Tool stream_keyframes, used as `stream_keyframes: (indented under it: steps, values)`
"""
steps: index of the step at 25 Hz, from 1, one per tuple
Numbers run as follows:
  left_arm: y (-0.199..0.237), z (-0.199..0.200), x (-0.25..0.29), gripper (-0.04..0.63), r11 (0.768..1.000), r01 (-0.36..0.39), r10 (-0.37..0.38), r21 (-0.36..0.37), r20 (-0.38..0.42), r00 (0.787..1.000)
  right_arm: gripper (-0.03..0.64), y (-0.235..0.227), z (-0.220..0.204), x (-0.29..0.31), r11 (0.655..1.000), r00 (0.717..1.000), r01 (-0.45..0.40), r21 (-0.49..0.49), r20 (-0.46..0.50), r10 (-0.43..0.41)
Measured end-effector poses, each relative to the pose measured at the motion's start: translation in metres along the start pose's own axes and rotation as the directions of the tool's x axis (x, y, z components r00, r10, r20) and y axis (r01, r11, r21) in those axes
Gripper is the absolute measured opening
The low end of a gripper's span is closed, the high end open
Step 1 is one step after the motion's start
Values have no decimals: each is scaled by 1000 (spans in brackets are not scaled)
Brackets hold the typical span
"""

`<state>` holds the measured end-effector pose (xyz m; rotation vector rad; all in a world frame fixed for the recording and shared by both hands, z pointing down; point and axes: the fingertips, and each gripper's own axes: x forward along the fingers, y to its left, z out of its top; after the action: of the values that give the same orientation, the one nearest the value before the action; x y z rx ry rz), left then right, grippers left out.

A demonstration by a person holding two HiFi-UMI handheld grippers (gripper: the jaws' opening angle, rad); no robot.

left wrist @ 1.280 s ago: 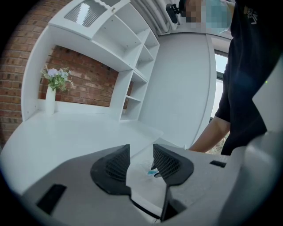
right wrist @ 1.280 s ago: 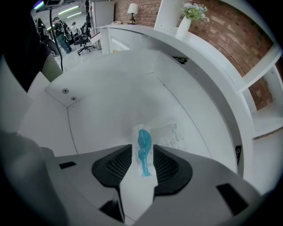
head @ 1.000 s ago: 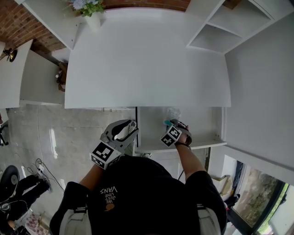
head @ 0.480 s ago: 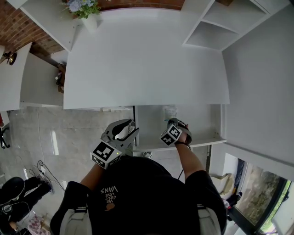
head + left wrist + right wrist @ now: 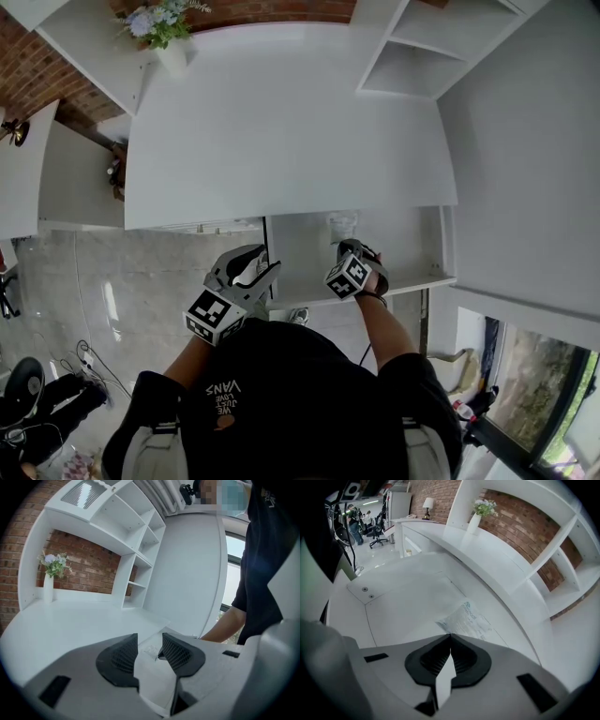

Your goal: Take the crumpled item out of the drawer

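The drawer (image 5: pixel 412 246) stands pulled out under the white desk top (image 5: pixel 281 131). In it lies the crumpled item, a clear printed plastic wrapper (image 5: pixel 343 226) (image 5: pixel 465 619), near the drawer's back. My right gripper (image 5: pixel 345 249) (image 5: pixel 450 637) points steeply down into the drawer; its jaws have just been closing and are shut on the wrapper's near corner. My left gripper (image 5: pixel 265 269) (image 5: pixel 149 648) hovers by the drawer's front left corner, open, with nothing between its pads.
A vase of flowers (image 5: pixel 169 42) stands at the desk's far left corner. White shelves (image 5: pixel 412 47) rise at the back right. A white wall panel (image 5: pixel 525 169) borders the drawer's right side. Cables and gear (image 5: pixel 37 394) lie on the floor at left.
The right gripper's jaws have come together at the wrapper and the hand has risen a little. The left gripper has stayed where it was.
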<state>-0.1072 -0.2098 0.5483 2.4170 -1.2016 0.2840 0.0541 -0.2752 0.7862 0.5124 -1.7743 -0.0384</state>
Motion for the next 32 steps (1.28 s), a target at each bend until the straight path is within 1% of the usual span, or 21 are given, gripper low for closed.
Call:
stream_keyframes:
  steps: [5,10,15,20,23,26,30,32]
  values:
    - [-8,0,1,146,1000,5,-5,6,0,1000,3,-7,4,-28,996,998,36,82,55,-40]
    - [-18,3,4,146,1000,18,-18,18,14,1000,3,-8,2,-58,982,991,61,178,105,-80]
    - [-35,5,7,145,999,23,-24,38,25,999,3,-5,-5,-92,960,979,77,269,160,-123]
    - [-54,6,9,144,998,22,-25,58,40,999,3,-6,-16,-130,932,960,94,351,215,-178]
    - [-65,6,9,144,997,16,-19,70,51,999,3,-7,-21,-156,917,944,105,385,251,-214]
    - [-77,10,9,144,996,10,-15,85,63,998,3,-12,-24,-187,901,919,121,417,296,-260]
    - [-94,17,7,132,994,4,-13,111,83,996,3,-20,-31,-233,873,876,142,466,352,-330]
    - [-100,20,6,129,992,2,-14,125,94,996,3,-24,-33,-256,854,848,150,498,380,-370]
